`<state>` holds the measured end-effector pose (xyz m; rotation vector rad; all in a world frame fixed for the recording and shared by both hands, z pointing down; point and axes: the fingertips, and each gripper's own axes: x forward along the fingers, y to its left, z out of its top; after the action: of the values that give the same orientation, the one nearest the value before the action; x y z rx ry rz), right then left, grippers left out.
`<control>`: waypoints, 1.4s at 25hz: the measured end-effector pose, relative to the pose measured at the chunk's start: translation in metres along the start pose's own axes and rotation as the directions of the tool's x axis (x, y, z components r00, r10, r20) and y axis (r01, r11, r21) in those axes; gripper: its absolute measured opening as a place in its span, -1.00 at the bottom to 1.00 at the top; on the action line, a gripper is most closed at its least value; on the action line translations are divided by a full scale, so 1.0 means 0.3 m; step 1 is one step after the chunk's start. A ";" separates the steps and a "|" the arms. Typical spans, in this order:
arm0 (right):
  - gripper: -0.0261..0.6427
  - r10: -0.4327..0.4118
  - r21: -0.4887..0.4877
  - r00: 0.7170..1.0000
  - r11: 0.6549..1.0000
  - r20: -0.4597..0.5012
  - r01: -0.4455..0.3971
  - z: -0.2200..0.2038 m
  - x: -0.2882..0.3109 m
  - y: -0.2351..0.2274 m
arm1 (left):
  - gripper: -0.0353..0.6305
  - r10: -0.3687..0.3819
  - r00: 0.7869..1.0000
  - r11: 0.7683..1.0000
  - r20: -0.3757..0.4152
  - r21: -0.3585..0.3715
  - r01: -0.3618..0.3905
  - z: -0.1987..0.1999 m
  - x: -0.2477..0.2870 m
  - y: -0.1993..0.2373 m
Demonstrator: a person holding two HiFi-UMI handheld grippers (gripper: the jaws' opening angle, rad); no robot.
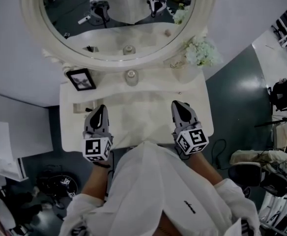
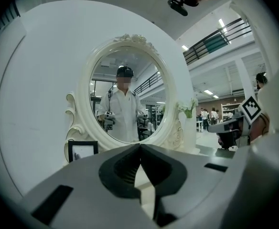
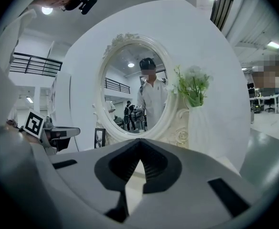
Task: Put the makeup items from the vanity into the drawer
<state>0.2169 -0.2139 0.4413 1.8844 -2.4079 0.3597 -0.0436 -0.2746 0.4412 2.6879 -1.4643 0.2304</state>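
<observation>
The white vanity top (image 1: 148,109) lies in front of me under an oval mirror (image 1: 119,18). A small round glass jar (image 1: 131,76) stands at the back of the top, close to the mirror's base. My left gripper (image 1: 100,108) hovers over the front left of the top, and its jaws are shut with nothing between them (image 2: 140,146). Over the front right, my right gripper (image 1: 179,104) is likewise shut and empty (image 3: 139,140). Both point toward the mirror. No drawer shows in any view.
A black-framed picture (image 1: 81,78) leans at the back left (image 2: 82,151). White flowers in a white vase (image 1: 200,51) stand at the back right (image 3: 193,87). Dark floor surrounds the vanity, with bags and equipment (image 1: 286,95) at the right and a white box (image 1: 8,151) at the left.
</observation>
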 end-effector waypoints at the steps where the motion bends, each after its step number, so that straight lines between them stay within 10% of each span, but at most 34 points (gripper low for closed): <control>1: -0.87 0.002 0.002 1.000 1.000 0.002 -0.002 0.001 -0.002 0.000 | -0.81 0.002 1.000 1.000 -0.001 0.001 -0.002 -0.002 -0.003 0.000; 35: -0.87 0.034 0.042 0.999 0.999 -0.023 -0.033 -0.023 0.010 0.036 | -0.81 0.037 0.999 0.999 -0.026 -0.011 -0.037 -0.052 -0.045 0.027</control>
<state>0.2051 -0.2127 0.4469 1.8470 -2.4378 0.4353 -0.0592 -0.2658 0.4545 2.6406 -1.5050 0.2576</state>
